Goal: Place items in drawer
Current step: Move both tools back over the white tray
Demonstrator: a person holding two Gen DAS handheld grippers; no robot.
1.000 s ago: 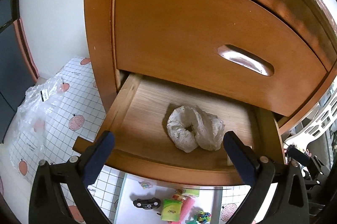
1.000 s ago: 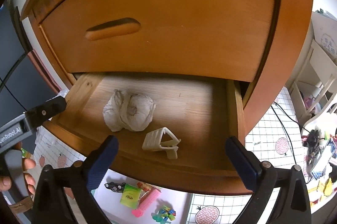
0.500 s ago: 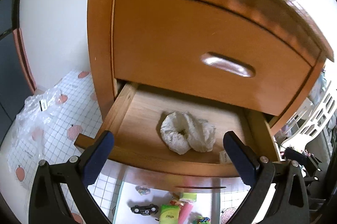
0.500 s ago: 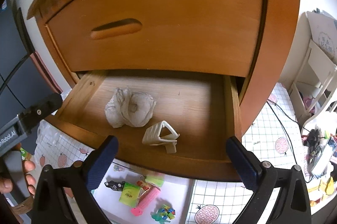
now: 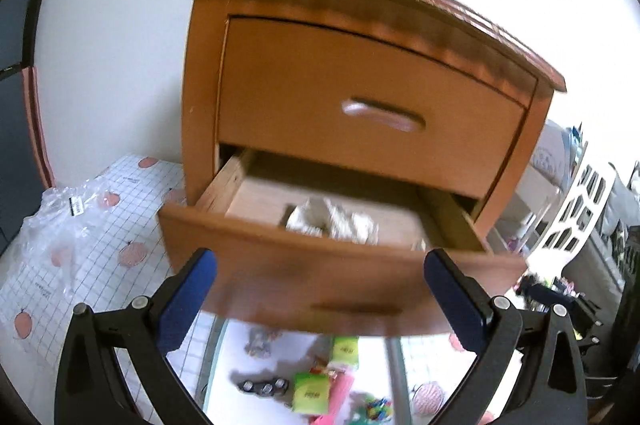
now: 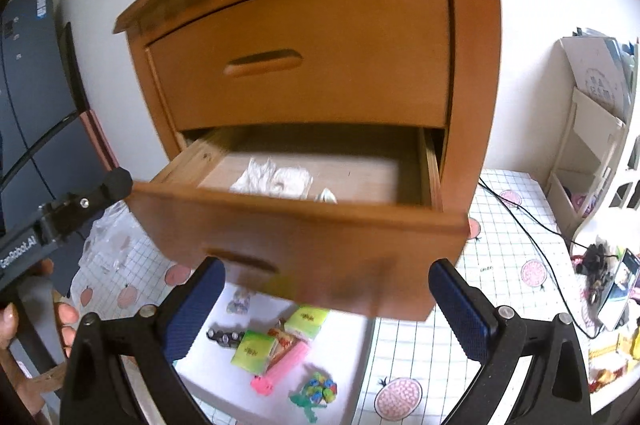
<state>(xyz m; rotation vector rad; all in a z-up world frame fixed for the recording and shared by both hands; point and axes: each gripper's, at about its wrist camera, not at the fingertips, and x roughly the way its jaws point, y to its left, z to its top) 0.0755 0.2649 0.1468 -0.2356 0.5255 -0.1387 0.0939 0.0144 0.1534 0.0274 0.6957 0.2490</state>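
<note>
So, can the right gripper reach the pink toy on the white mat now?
Probably yes. The right gripper is open and empty, and the pink toy lies uncovered on the white mat, forward of the open drawer.

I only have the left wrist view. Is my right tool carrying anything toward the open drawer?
Observer: No. The right tool is open and empty, in front of the drawer.
Operator: Anything right of the nightstand to avoid?
Observer: A black cable lies across the grid mat there.
Operator: What sits beside the white cloth?
Observer: A small white piece just to its right, mostly hidden by the drawer front.
</note>
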